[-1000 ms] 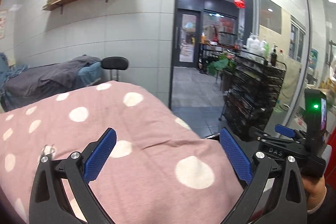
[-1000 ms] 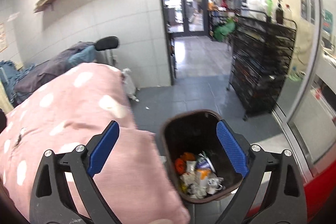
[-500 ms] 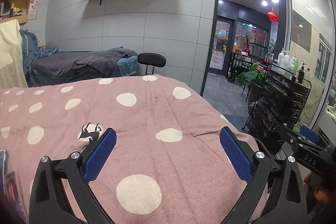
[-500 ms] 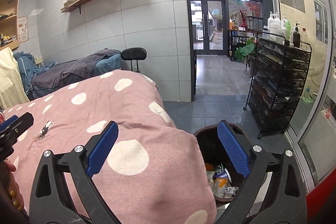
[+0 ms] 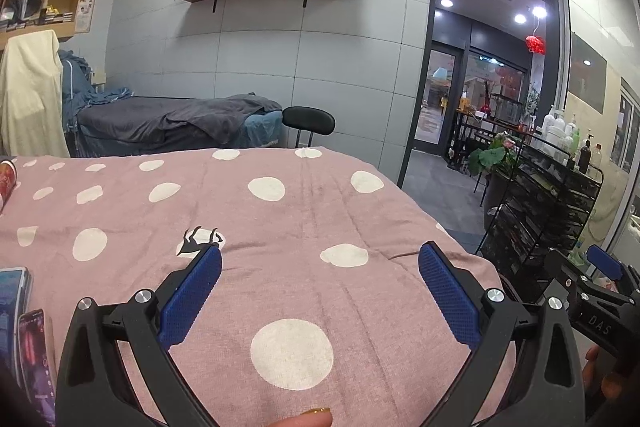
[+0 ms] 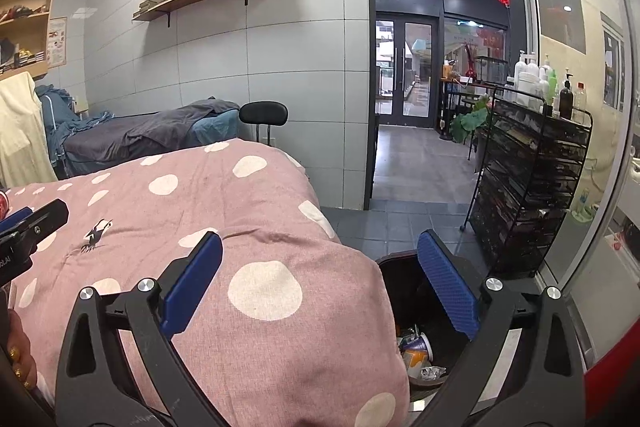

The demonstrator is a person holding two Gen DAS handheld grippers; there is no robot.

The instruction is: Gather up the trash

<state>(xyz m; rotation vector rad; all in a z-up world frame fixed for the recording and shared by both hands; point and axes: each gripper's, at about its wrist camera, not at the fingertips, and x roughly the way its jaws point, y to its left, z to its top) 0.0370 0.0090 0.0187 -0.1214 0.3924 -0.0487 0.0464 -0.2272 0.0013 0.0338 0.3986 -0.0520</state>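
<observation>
- Over the polka-dot bedspread [image 5: 280, 227], your left gripper [image 5: 320, 275] and right gripper [image 6: 320, 271] hang spread wide, empty.
- Between pickups, likely: the trash bin [image 6: 420, 347] holds litter; seek the next piece, perhaps the red can [image 5: 6, 183].

A: What's the surface?
B: Bed w/ pink polka-dot cover [image 5: 304, 211], small black print on it. Two phones [image 5: 24, 339] at left edge, red can [image 5: 6, 181] far left.
A: Floor?
B: Grey tile floor [image 6: 404, 223]; trash bin [image 6: 424, 347] stands on it beside bed corner.
</observation>
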